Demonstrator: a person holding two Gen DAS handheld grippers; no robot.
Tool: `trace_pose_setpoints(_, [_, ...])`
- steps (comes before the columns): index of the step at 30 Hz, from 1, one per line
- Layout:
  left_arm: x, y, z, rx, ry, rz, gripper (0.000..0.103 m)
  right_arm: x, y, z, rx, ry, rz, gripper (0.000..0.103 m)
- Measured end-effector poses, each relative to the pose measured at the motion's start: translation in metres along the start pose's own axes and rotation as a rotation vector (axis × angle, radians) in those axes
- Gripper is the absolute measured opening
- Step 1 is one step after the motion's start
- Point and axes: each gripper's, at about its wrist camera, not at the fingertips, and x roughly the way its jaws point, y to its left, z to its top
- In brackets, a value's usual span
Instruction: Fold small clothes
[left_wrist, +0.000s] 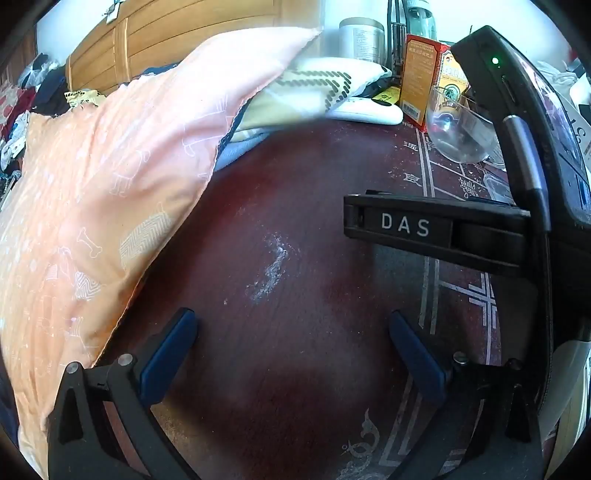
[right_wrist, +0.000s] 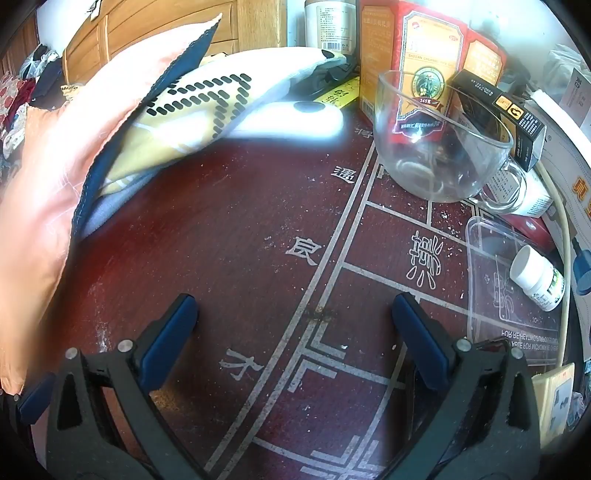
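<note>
Two hand-held grippers over a dark red table (right_wrist: 236, 236), both with jaws spread wide and nothing between the blue pads. Left hand-held gripper (left_wrist: 291, 354) hovering above bare tabletop; right hand-held gripper (right_wrist: 295, 332) likewise, over the pale printed lines and characters on the table.

Task's thing, taking the glass cup (right_wrist: 439, 147) as landmark: peach printed cloth (left_wrist: 96, 206) well to the left of the cup, draped or leaning at the table's left side, over a dark blue-edged layer (right_wrist: 88, 192) and beside a cream piece with a black dashed pattern (right_wrist: 199, 99). Whether a garment or a cushion cover, hard to tell. Long axis running on a diagonal, from low at the left edge of view up toward the back of the table, near the cup's side of the clutter.

From either hand-held gripper, cloth up and to the left. Judged nearer to the left one: peach edge passing just beside its left finger (left_wrist: 166, 358) in the left wrist view, while in the right wrist view set apart across open tabletop. First grasp therefore probably best taken by the left, on the near lower edge.

Red boxes (right_wrist: 428, 66) and small white bottle (right_wrist: 535, 277) crowded around the cup, away from the cloth; little risk there unless the cloth gets swept rightward.
</note>
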Motion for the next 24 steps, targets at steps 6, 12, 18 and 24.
trace_pose_setpoints(6, [0.0024,-0.0033,0.0017,0.0,0.001,-0.001,0.103,0.0027,0.0,0.0006,0.0,0.0,0.0,0.103])
trace_pose_setpoints(12, [0.003,-0.0043,0.0022,0.0,0.001,-0.001,0.103,0.0049,0.0002,0.0013,0.0,0.0,0.0,0.103])
trace_pose_setpoints(18, [0.0023,-0.0035,0.0019,-0.001,0.002,-0.001,0.103,0.0066,0.0002,0.0018,-0.001,0.0,0.0,0.103])
trace_pose_setpoints(24, [0.0021,-0.0032,0.0018,0.0,0.002,-0.001,0.103,0.0082,0.0003,0.0022,-0.001,0.0,0.0,0.103])
